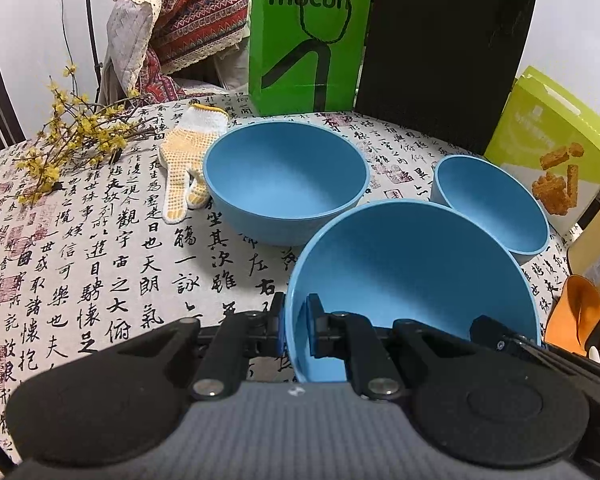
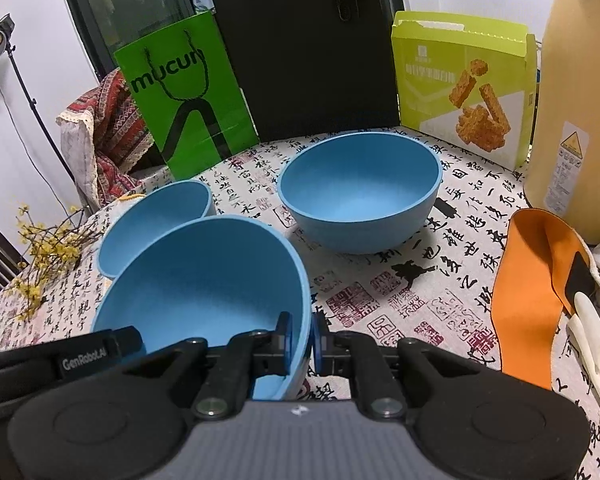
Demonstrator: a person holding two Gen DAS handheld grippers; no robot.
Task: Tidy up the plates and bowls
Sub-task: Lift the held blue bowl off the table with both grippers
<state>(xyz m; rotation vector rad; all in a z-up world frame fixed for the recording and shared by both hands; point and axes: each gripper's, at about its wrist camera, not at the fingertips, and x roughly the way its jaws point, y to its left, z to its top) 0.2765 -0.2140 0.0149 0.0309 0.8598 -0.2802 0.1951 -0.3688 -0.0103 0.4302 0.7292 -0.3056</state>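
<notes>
A large blue bowl (image 1: 412, 272) (image 2: 208, 280) is held between both grippers. My left gripper (image 1: 294, 332) is shut on its left rim, one pad inside the wall and one outside. My right gripper (image 2: 302, 340) is shut on the opposite rim in the same way, and its black body (image 1: 496, 332) shows across the bowl. The bowl's base is hidden behind the gripper bodies. A second blue bowl (image 1: 284, 176) (image 2: 156, 220) stands on the tablecloth behind it, partly covered in the right wrist view. A third blue bowl (image 1: 492, 200) (image 2: 360, 192) stands near the snack box.
A round table with a calligraphy-print cloth (image 1: 100, 264) carries a dotted work glove (image 1: 184, 160), yellow flower twigs (image 1: 68, 140), a green paper bag (image 1: 308, 36), a black bag (image 2: 308, 56), a green snack box (image 2: 464, 88), a tall tan container (image 2: 576, 100) and an orange strap (image 2: 532, 292).
</notes>
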